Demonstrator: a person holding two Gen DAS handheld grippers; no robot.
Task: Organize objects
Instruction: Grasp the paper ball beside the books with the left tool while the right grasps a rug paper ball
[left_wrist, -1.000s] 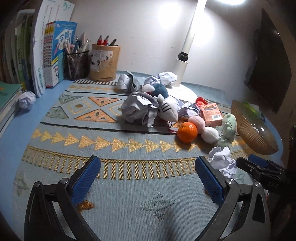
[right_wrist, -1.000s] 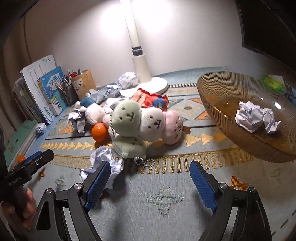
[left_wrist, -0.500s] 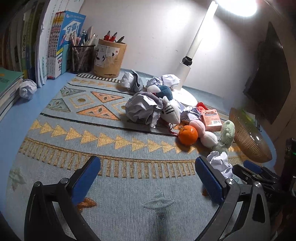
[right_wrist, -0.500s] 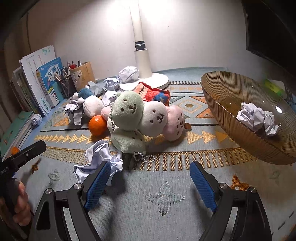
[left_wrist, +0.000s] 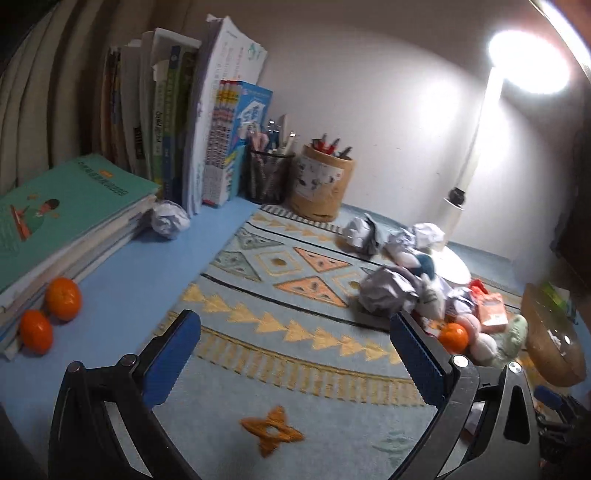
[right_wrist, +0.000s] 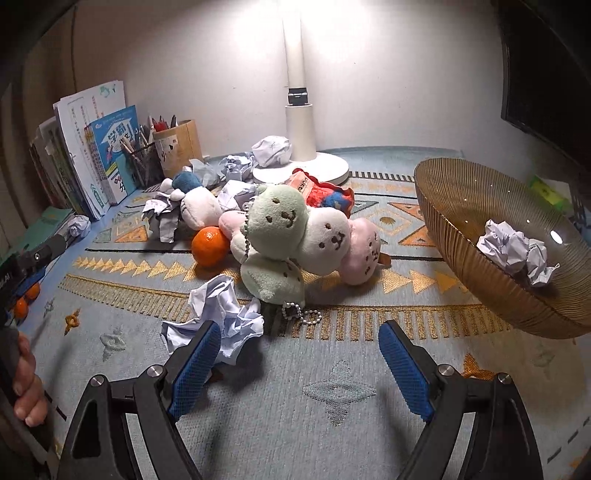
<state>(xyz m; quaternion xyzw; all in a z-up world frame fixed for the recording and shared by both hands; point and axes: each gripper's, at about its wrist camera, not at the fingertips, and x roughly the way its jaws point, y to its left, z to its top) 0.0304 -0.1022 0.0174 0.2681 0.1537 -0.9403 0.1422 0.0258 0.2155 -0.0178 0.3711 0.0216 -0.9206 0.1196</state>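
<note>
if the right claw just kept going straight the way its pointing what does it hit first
Most likely the bare patterned mat, since the open right claw points down at it with nothing between its fingers. The crumpled paper lies just off its left finger, and the green plush is farther on. Depth is uncertain.

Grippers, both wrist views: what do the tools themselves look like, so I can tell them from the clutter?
Both match: the left gripper and right gripper have black angular frames with triangular cut-outs and silver pivot bolts. Each finger carries a long blue textured pad. No cables or sleeves show.
</note>
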